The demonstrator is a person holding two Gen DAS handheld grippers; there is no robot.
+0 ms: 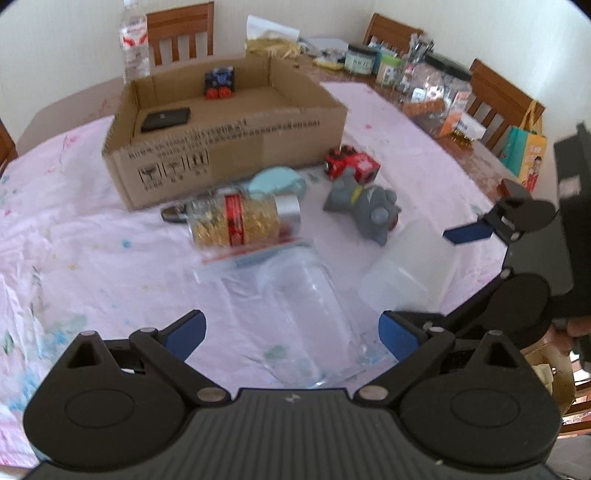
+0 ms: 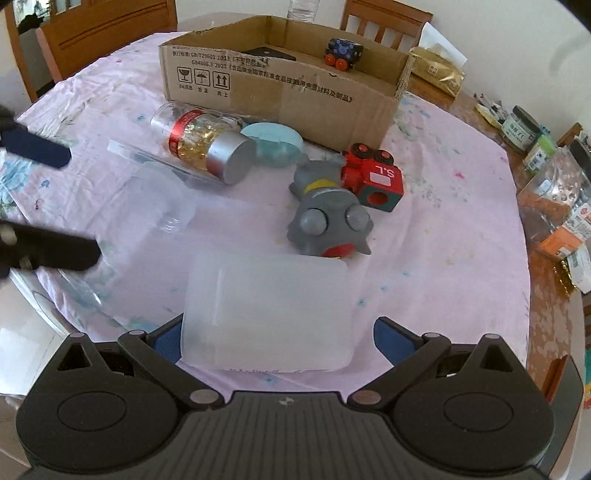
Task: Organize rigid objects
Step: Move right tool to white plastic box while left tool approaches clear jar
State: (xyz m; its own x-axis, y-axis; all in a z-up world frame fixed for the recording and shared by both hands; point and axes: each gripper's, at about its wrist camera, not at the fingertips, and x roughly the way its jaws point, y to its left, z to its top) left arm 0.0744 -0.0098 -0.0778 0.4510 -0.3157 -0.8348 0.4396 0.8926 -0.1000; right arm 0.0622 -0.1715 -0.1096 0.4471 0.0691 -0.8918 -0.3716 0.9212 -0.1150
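Observation:
A cardboard box [image 1: 229, 147] stands at the back of the pink cloth; it holds a blue toy train [image 1: 220, 83] and a black phone [image 1: 166, 119]. In front lie a jar of gold capsules [image 1: 240, 220], a teal lid [image 1: 275, 181], a red toy train [image 1: 352, 166], a grey toy figure [image 1: 365, 208], a clear glass jar [image 1: 306, 317] and a frosted plastic box [image 2: 267, 314]. My left gripper [image 1: 291, 332] is open around the clear jar. My right gripper [image 2: 277, 341] is open around the frosted box.
A water bottle [image 1: 133, 40] stands behind the box. Jars and packets [image 1: 424, 81] crowd the table's far right edge. Wooden chairs [image 1: 181, 33] ring the table. A gift bag [image 1: 524, 155] hangs at the right.

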